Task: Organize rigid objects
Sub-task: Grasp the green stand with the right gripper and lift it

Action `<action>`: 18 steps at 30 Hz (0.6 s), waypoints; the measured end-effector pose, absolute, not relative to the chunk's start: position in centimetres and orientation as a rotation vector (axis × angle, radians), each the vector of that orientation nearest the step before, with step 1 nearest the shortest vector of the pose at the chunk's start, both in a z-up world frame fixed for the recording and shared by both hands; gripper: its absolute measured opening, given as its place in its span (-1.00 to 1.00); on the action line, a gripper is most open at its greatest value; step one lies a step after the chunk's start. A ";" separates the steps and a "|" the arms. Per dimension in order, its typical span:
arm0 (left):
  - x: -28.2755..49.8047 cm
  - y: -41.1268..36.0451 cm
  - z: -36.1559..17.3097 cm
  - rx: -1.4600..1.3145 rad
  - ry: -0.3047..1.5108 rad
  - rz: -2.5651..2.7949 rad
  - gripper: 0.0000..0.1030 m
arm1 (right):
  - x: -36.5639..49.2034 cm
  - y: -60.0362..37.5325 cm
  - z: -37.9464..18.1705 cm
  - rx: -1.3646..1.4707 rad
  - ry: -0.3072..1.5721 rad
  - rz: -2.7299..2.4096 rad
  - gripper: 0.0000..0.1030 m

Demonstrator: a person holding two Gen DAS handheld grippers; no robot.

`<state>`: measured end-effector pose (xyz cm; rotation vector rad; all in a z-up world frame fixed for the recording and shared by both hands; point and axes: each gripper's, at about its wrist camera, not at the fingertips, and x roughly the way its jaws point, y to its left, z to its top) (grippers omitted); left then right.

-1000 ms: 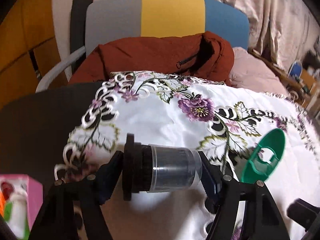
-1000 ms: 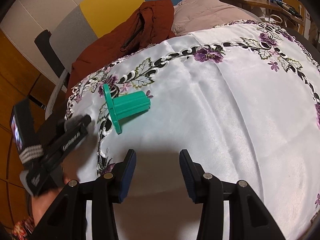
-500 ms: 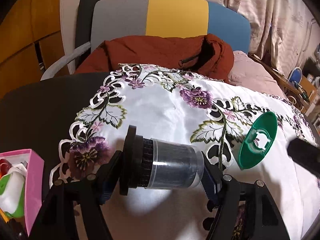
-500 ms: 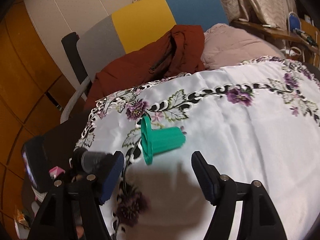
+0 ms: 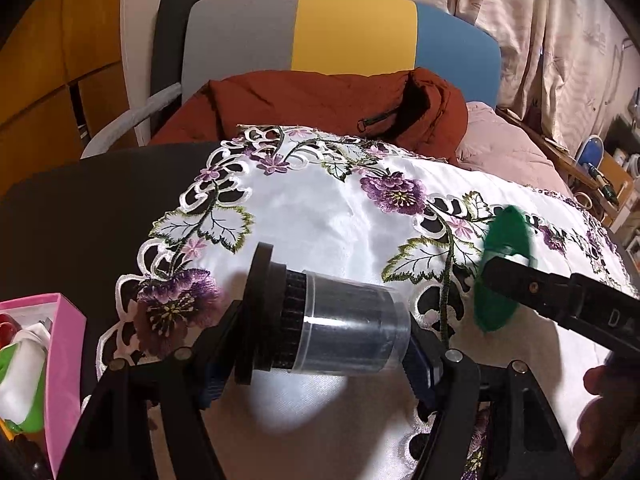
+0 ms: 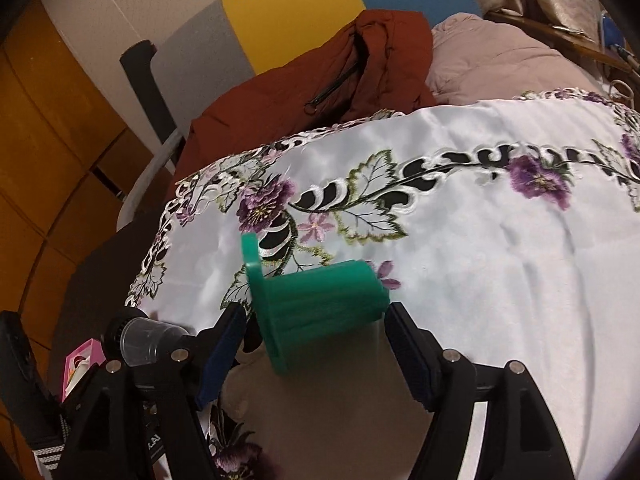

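Presently:
Green flanged piece (image 6: 316, 312): lies on its side on the white cloth (image 6: 500, 280) of the worktop, between the spread right tongs (image 6: 316, 344); pads not yet pressing.
Clear-capped black cylinder (image 5: 332, 332): clamped in left tongs (image 5: 320, 354).
Pink box (image 5: 66, 360): nearby; neither item stowed.

Very little writing can be read here. In the left wrist view, the black arm of the right tongs (image 5: 556, 304) carries one pale letter that looks like a "D". In the right wrist view, the left tongs (image 6: 152, 436) carry white letters, seemingly "KAI", partly hidden.
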<state>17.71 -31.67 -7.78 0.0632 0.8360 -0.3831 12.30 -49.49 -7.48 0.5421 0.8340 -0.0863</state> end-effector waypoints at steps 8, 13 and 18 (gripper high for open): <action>17.7 -31.6 -7.8 0.054 0.835 -0.387 0.40 | 12.1 -49.7 -7.8 0.578 0.816 -0.051 -0.16; 17.7 -31.5 -7.8 0.048 0.834 -0.388 0.40 | 11.9 -50.2 -7.4 0.678 0.807 -0.064 0.09; 17.6 -31.5 -7.8 0.047 0.833 -0.388 0.40 | 12.6 -49.6 -5.6 0.527 0.765 -0.108 0.33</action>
